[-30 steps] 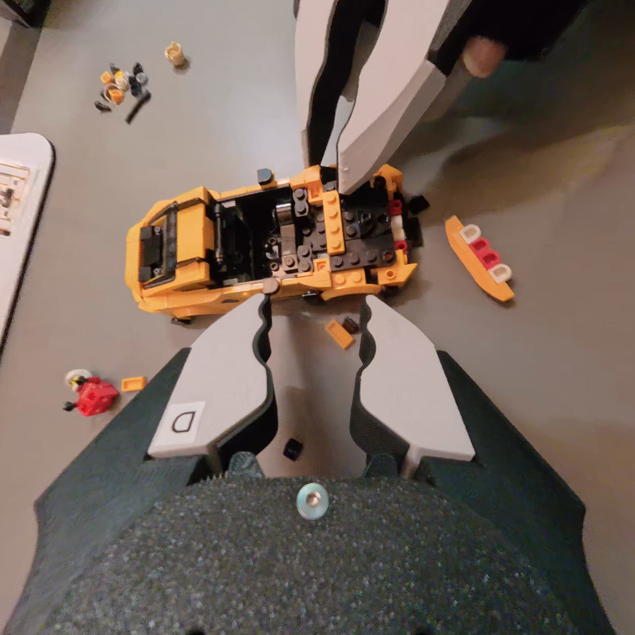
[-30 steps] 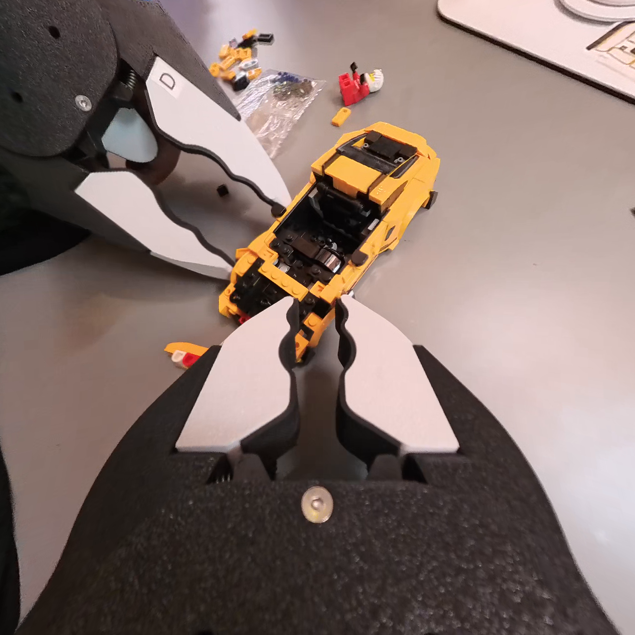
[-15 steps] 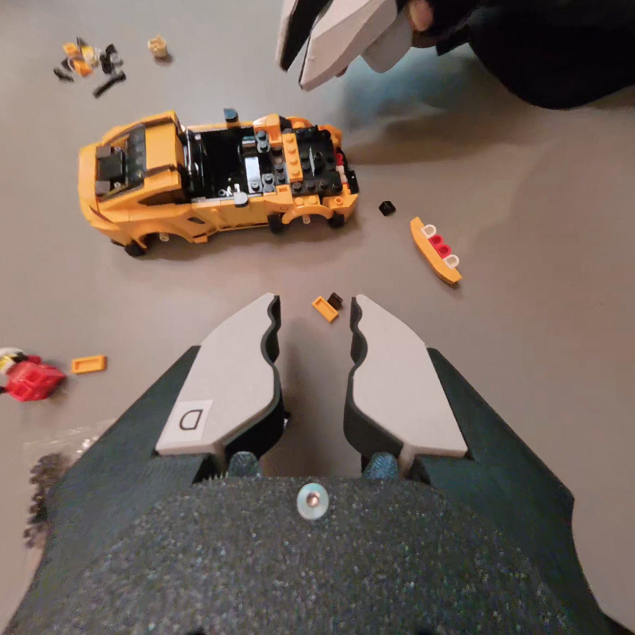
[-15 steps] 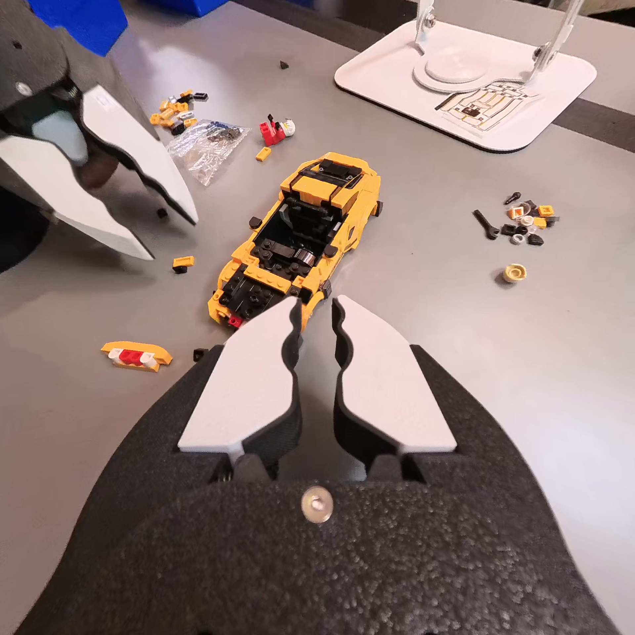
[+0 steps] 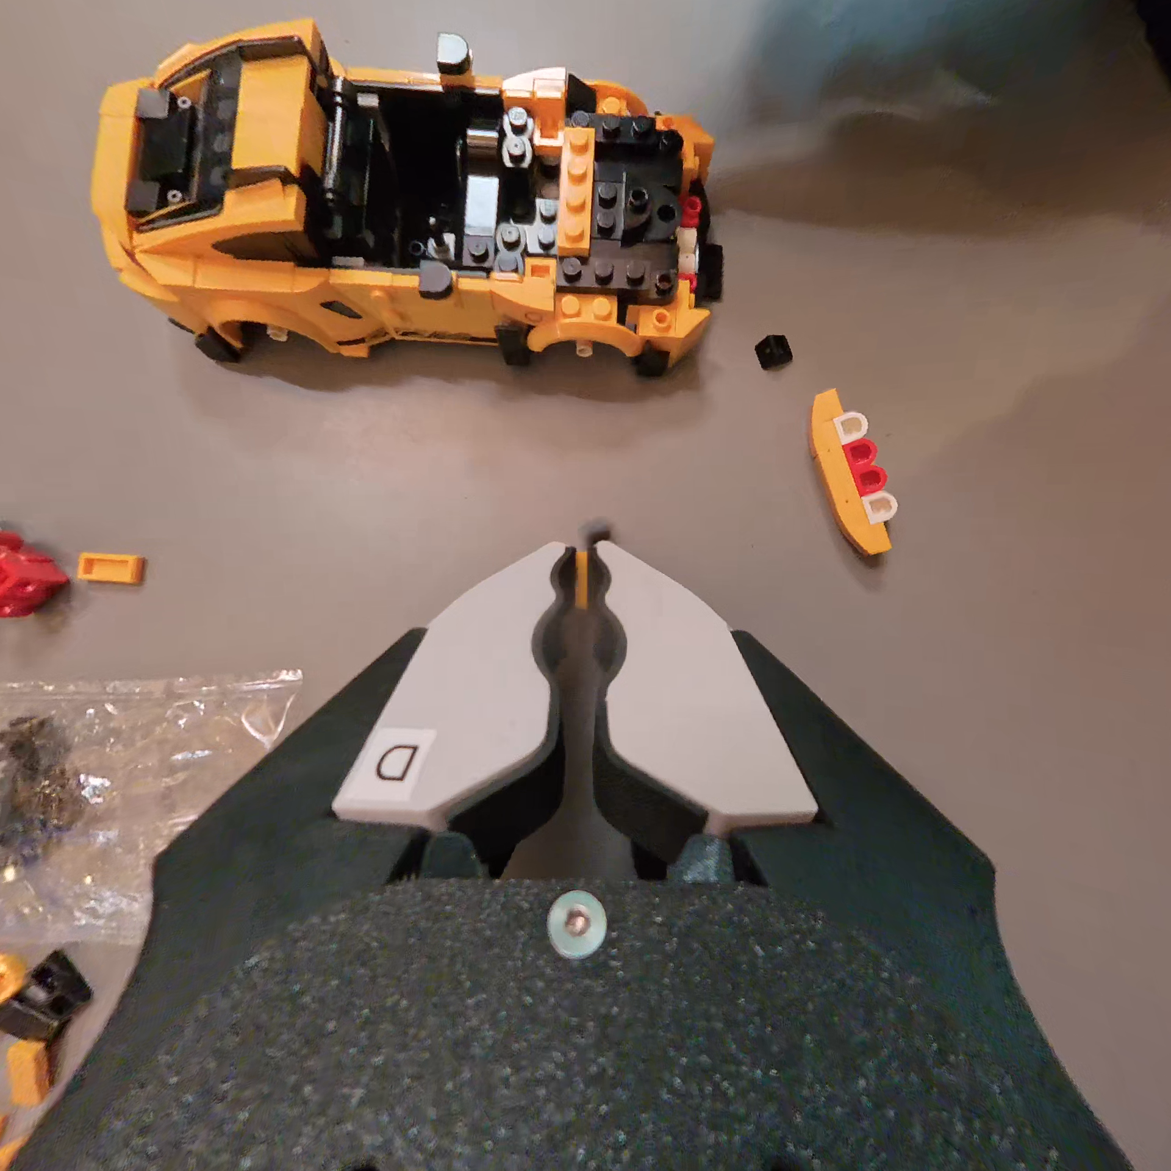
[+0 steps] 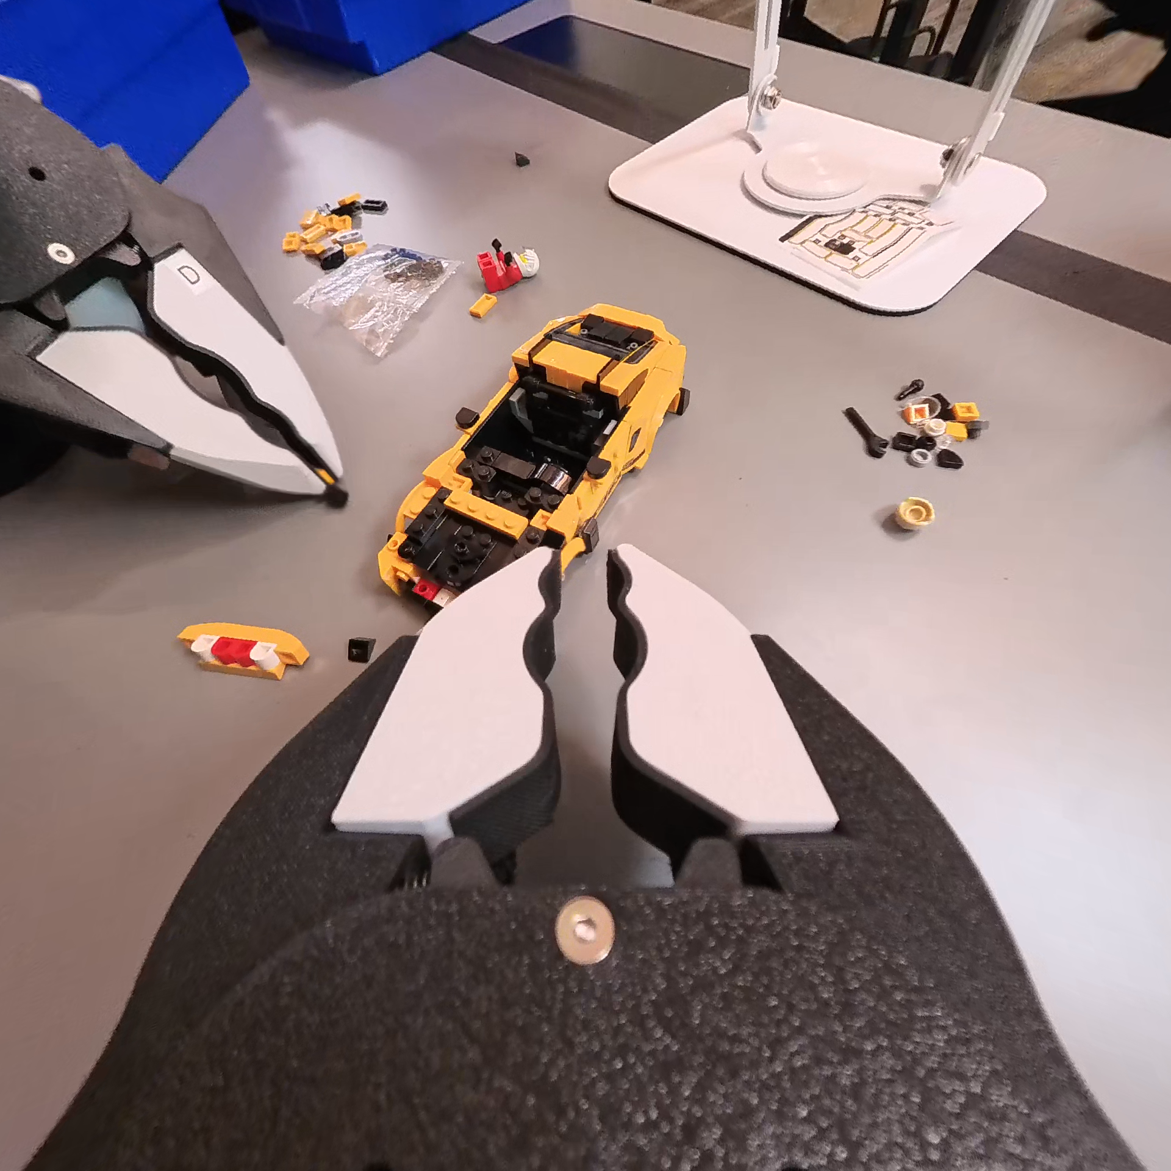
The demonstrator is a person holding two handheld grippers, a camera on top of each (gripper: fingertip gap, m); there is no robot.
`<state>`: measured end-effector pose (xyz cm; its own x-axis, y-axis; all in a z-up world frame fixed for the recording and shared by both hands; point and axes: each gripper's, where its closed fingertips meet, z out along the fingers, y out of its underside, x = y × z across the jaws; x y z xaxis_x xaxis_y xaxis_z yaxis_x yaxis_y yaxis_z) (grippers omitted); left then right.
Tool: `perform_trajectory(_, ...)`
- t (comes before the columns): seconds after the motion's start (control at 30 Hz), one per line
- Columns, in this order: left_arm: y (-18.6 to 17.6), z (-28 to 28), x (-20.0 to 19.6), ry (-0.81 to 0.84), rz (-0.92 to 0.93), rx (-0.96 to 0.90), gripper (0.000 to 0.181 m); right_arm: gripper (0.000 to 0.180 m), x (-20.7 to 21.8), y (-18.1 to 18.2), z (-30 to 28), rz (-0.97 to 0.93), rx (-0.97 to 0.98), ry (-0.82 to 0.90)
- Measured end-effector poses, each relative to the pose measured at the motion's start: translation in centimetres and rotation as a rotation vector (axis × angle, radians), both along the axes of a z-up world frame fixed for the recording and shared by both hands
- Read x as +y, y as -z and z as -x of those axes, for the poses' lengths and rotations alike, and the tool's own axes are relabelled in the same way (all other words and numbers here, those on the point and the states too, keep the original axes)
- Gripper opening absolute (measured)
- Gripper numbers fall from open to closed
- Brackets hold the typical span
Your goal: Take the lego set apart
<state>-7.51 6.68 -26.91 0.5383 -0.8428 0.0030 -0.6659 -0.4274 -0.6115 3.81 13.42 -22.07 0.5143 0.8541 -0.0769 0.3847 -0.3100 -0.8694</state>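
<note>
A yellow and black lego car (image 5: 393, 203) with its roof off stands on the grey table; it also shows in the right wrist view (image 6: 538, 443). My left gripper (image 5: 586, 551) is shut on a small flat orange piece (image 5: 583, 580), on the table in front of the car's side. In the right wrist view the left gripper (image 6: 326, 478) pinches the orange piece (image 6: 323, 475) left of the car. My right gripper (image 6: 580, 557) is open and empty, above the car's rear end. A detached orange tail-light strip (image 5: 849, 469) lies to the right of the car's rear.
Loose pieces lie around: a black cube (image 5: 773, 350), an orange tile (image 5: 111, 567), a red block (image 5: 25, 573), a clear bag (image 5: 127, 786), a pile of small parts (image 6: 931, 424), a tan round piece (image 6: 915, 512). A white stand base (image 6: 824, 209) and blue bins (image 6: 127, 57) stand behind. Tip to tip, the grippers are about 15 centimeters apart. It is some 8 centimeters from my left tips to the black cube (image 5: 773, 350). Seen from the right wrist view (image 6: 357, 643) as well.
My left gripper has drawn back from the car and shut on the small orange piece that lay on the table. My right gripper has let go of the car's rear and pulled back.
</note>
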Motion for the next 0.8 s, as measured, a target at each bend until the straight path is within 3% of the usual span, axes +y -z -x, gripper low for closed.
perform_trajectory(0.17,-0.5,3.7,-0.1,-0.088,-0.022,0.010,0.003,0.013,0.1,-0.4,-0.3,-0.002,0.029,0.007)
perform_trajectory(0.33,-0.7,12.0,1.9,-0.308,-0.107,0.120,0.003,0.013,0.3,-0.8,-0.5,-0.004,0.053,0.016)
perform_trajectory(0.43,-0.6,14.6,2.5,-0.382,-0.107,0.129,0.038,0.013,0.3,-1.0,-0.7,-0.010,0.057,0.022)
perform_trajectory(0.57,-1.8,12.7,2.0,-0.316,-0.167,0.074,0.044,0.013,0.3,-1.1,-0.8,-0.013,0.062,0.030)
perform_trajectory(0.67,-1.8,9.2,0.6,-0.203,-0.143,-0.001,0.035,0.013,0.2,-1.1,-0.7,-0.012,0.059,0.026)
perform_trajectory(0.8,-0.6,7.0,0.4,-0.180,-0.079,-0.043,0.030,0.013,0.1,-1.0,-0.7,-0.019,0.049,0.020)
